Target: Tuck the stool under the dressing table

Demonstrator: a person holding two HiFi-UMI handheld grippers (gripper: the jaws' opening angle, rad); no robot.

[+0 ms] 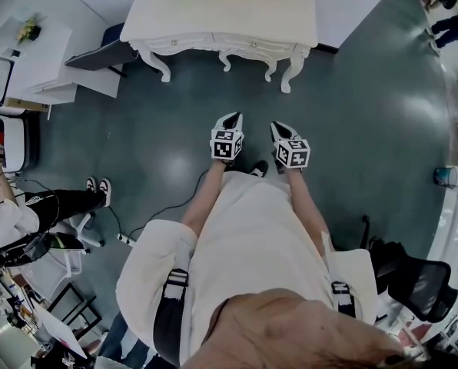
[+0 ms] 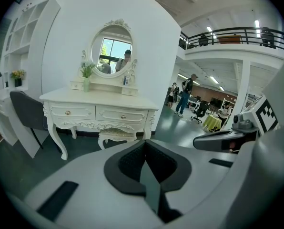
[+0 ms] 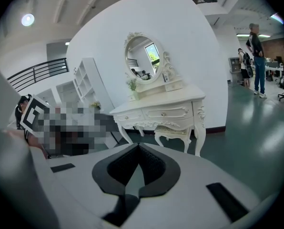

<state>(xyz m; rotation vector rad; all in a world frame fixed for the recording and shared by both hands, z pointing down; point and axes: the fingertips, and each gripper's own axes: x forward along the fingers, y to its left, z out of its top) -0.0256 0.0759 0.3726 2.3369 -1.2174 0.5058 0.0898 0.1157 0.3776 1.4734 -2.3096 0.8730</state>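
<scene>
Grippers [image 1: 231, 118] [image 1: 280, 127] closed; stool [image 2: 116, 133] lengthwise under table [image 2: 61, 98]

The right hand-held gripper [image 3: 138, 148] has its jaws pressed together with nothing between them. Past it, a little stool [image 3: 173, 131] sits under the white bench [image 3: 173, 112]. An oval mirror [image 3: 143, 58] stands on top.

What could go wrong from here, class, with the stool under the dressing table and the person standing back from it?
A cable trails across the floor beside the person's feet; stepping away could snag it. Pushing the stool further could knock the dressing table and topple the small vase on it. The left hand-held gripper and right hand-held gripper are shut and empty, so any re-grip would likely need them opened first.
</scene>
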